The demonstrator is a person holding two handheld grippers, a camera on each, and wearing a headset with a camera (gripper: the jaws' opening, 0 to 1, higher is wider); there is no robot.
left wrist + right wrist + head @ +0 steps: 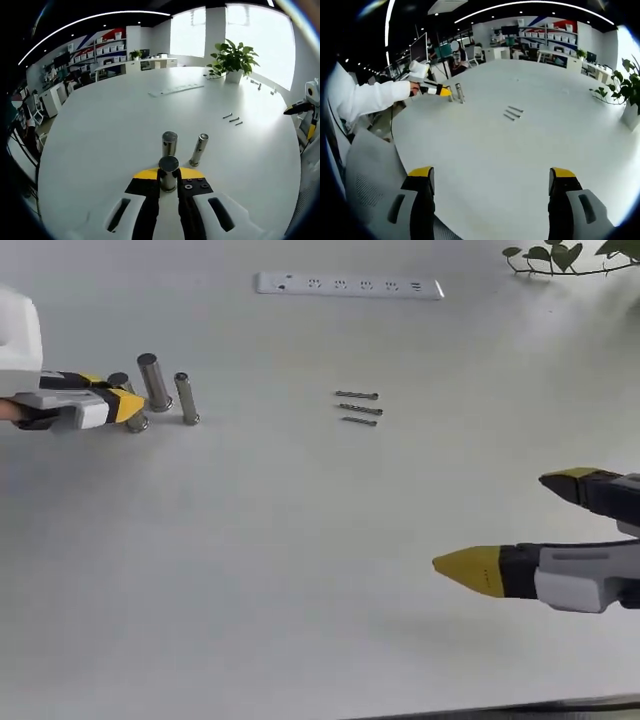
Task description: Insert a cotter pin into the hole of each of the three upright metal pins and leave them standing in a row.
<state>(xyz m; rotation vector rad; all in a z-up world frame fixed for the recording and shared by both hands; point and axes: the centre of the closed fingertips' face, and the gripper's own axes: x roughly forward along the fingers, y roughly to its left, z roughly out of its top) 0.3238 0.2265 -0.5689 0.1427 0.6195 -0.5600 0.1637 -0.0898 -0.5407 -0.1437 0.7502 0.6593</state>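
Three upright metal pins stand at the table's left. My left gripper (128,405) is shut on the nearest pin (168,173); in the head view that pin (121,383) is mostly hidden behind the jaws. A thick pin (153,381) (169,143) and a thinner pin (186,398) (199,149) stand free just beyond it. Three cotter pins (359,408) (233,119) (513,113) lie side by side mid-table. My right gripper (505,525) (490,182) hovers open at the near right, far from the cotter pins, with nothing between its fingers.
A white power strip (348,286) (176,89) lies at the table's far edge. A potted plant (232,61) (570,257) stands at the far right corner. A white-sleeved arm (367,97) reaches in from the left.
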